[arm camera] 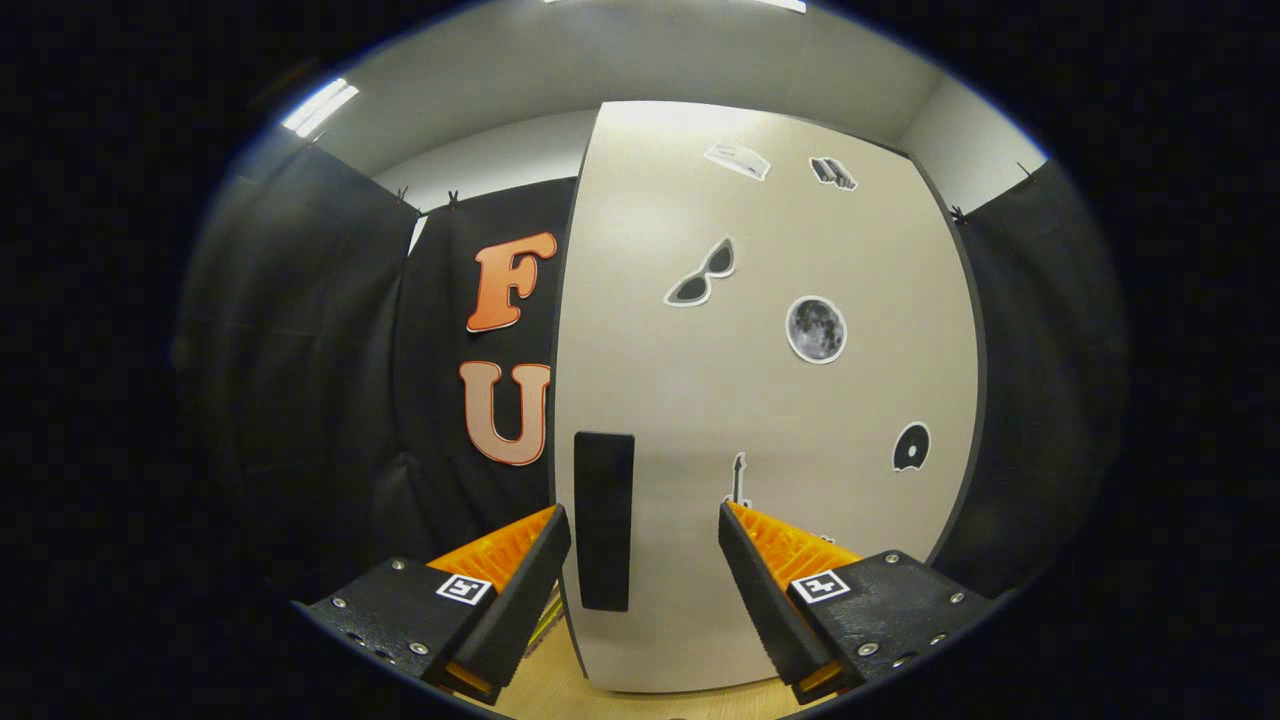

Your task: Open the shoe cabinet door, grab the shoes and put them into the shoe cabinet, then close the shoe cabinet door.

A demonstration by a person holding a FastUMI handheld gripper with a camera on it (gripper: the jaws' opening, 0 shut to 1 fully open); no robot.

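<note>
The shoe cabinet door (pixel 760 400) is a tall pale panel with several stickers on it, standing close in front of me. A black vertical handle (pixel 604 520) sits near its left edge. My gripper (pixel 645 535) is open, with the handle between the fingers, nearer the left finger; neither finger touches it. The door's left edge shows a thin gap toward the dark behind it; I cannot tell whether it is ajar.
Black cloth walls hang to the left (pixel 300 380) and to the right (pixel 1040 380) of the cabinet. A strip of light wooden floor (pixel 560 690) shows below the door, between the fingers. Ceiling lights glow above.
</note>
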